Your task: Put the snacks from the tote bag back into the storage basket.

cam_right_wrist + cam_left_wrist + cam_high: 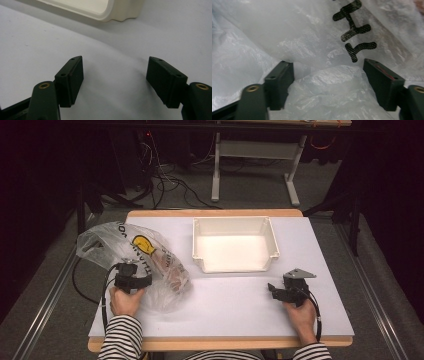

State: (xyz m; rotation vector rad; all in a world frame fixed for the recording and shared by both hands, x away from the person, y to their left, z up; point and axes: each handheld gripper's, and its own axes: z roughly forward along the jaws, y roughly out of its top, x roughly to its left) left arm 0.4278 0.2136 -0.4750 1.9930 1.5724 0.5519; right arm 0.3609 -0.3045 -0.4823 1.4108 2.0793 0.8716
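White table, grey carpet, dark room.

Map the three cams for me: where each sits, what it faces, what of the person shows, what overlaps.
High view: above the person's side, looking forward and down on the table; striped sleeves, both hands, left gripper and right gripper show.
Left gripper view: rides the left gripper, facing the plastic bag; a fold bulges between its open jaws.
Right gripper view: rides the right gripper, facing bare table and the white bin; jaws open.
Shared: the high view also shows the bag and bin.
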